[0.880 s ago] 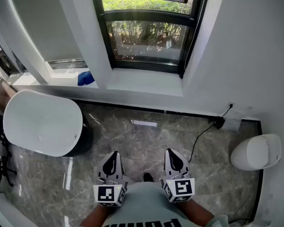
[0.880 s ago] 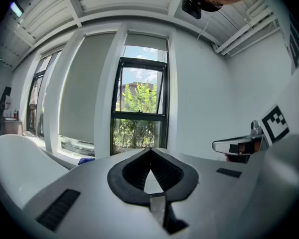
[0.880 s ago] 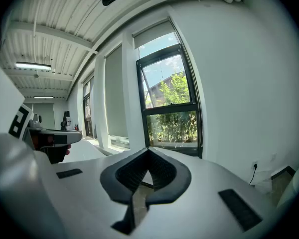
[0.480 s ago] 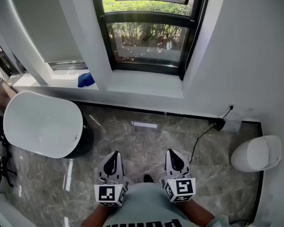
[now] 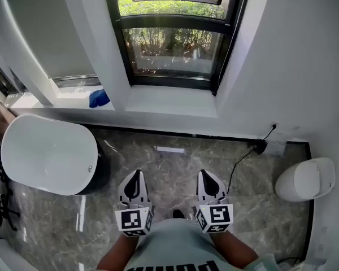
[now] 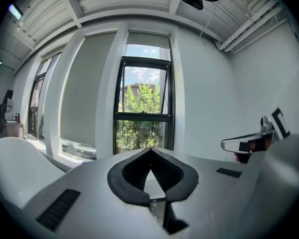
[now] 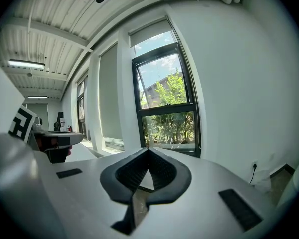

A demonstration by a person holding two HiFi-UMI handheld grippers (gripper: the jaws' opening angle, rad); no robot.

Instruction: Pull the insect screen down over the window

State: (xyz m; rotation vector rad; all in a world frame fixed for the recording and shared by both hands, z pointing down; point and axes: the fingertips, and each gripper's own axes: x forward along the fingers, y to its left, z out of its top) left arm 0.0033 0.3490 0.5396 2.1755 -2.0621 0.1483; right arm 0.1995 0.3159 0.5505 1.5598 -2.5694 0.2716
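The black-framed window (image 5: pixel 172 38) stands in the far wall, with green bushes behind the glass. In the left gripper view a pale strip (image 6: pixel 148 39) covers the top of the window (image 6: pixel 142 108), and below it the glass is uncovered. My left gripper (image 5: pixel 137 174) and right gripper (image 5: pixel 203 173) are held low and close to my body, side by side above the marble floor. Both point towards the window and are well short of it. Both are shut with nothing between the jaws, as the left gripper (image 6: pixel 150 149) and the right gripper (image 7: pixel 148 148) show in their own views.
A white windowsill (image 5: pixel 169 101) runs under the glass, with a blue cloth (image 5: pixel 99 99) on the ledge to its left. A white oval tub (image 5: pixel 48 154) stands at the left. At the right are a white rounded unit (image 5: pixel 305 179) and a black cable (image 5: pixel 243 160) on the floor.
The head view has shifted slightly, so both grippers sit a little higher in it. Both stay shut and side by side.
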